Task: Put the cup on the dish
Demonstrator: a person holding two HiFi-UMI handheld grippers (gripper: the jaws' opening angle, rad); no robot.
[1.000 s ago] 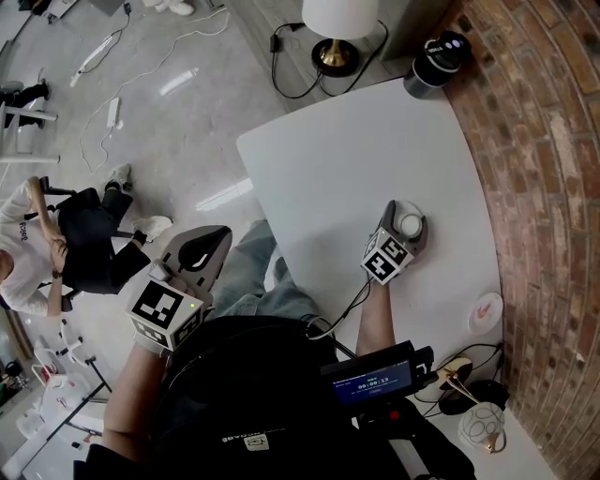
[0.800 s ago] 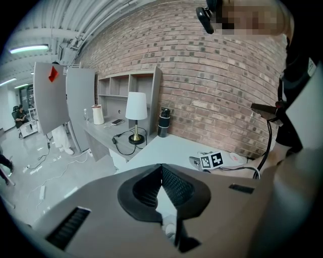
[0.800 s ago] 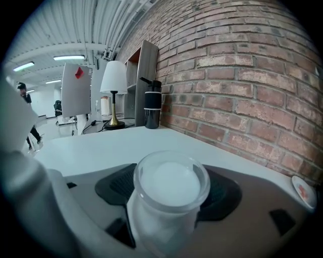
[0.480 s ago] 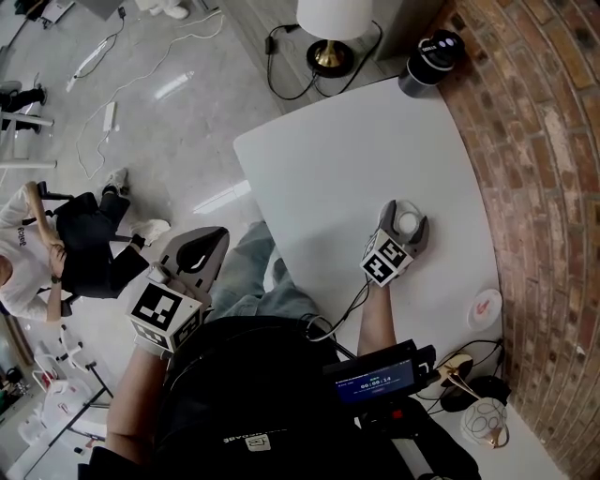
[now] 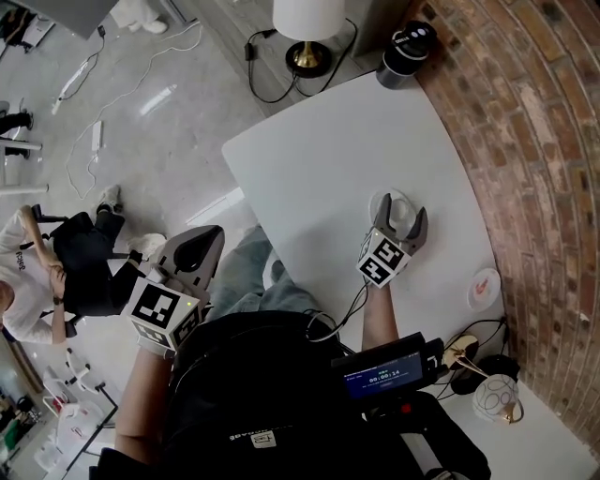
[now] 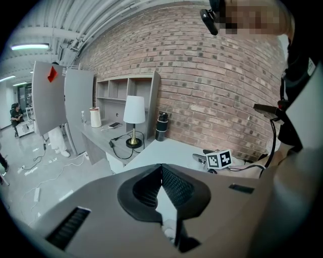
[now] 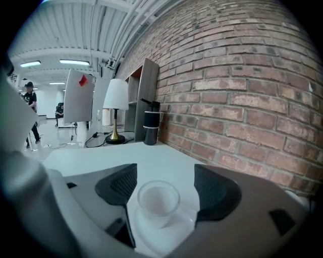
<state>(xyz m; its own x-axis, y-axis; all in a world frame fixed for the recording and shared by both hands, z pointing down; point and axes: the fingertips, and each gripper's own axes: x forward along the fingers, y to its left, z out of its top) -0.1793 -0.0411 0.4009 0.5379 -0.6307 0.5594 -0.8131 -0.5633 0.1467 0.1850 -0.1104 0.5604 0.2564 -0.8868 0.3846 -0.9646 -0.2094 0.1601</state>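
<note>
Location: open-plan lab or studio floor, not a home. Evidence:
- Exposed ceiling pipes (image 7: pixel 126 27) and long strip lights (image 7: pixel 75 62) run overhead.
- The glossy grey floor (image 5: pixel 178 159) has a power strip (image 5: pixel 97 134) with loose leads lying on it.
- Free-standing grey partition panels (image 6: pixel 50 95) and an open shelf unit (image 6: pixel 128 90) stand against a brick wall (image 5: pixel 534 141).
- My white table (image 5: pixel 319 159) sits in that brick corner, and a table lamp (image 5: pixel 307 23) stands beyond its far edge.
- Another person (image 5: pixel 37 258) sits off to my left, and someone (image 7: pixel 30 101) stands further down the hall.
</note>
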